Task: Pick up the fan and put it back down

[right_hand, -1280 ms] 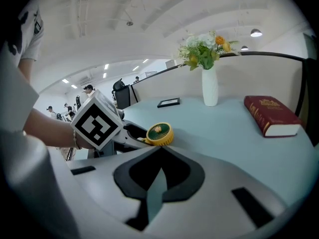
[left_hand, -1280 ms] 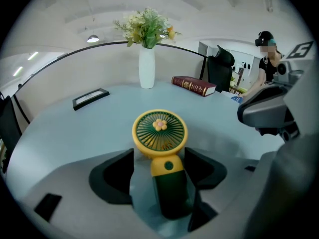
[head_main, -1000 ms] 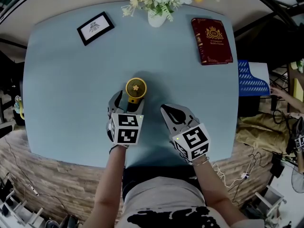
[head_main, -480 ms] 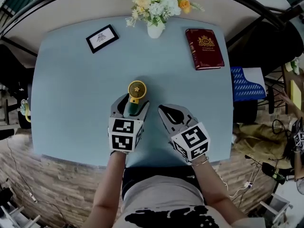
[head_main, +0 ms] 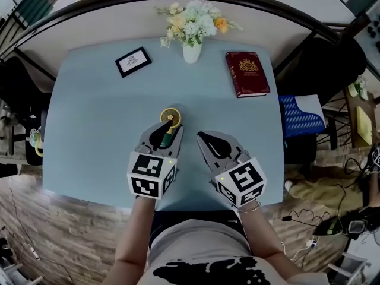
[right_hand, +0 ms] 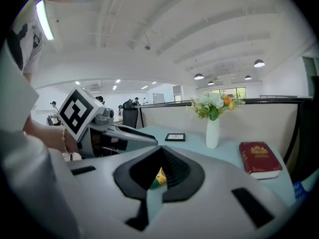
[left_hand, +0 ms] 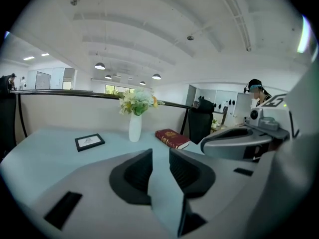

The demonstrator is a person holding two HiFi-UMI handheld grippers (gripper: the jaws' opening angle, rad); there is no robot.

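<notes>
The small yellow fan (head_main: 170,116) with a dark green base stands on the pale blue table (head_main: 89,117). My left gripper (head_main: 166,128) hovers above and just in front of it. Its jaws are closing to a narrow gap. In the left gripper view the left gripper (left_hand: 160,151) has nothing between its pads, only table showing through. My right gripper (head_main: 202,135) hangs to the right of the fan with its jaws together and nothing in them. Through the slit under the right gripper's (right_hand: 160,149) tips I glimpse a bit of the fan (right_hand: 159,177).
A white vase of flowers (head_main: 191,52) stands at the table's far edge, a framed picture (head_main: 133,62) to its left and a red book (head_main: 246,74) to its right. A blue chair seat (head_main: 300,114) and a dark chair (head_main: 332,64) sit off the right edge.
Both grippers have lifted off the table toward the head camera. The left jaws, wide around the fan before, have narrowed. The fan stays on the table.
</notes>
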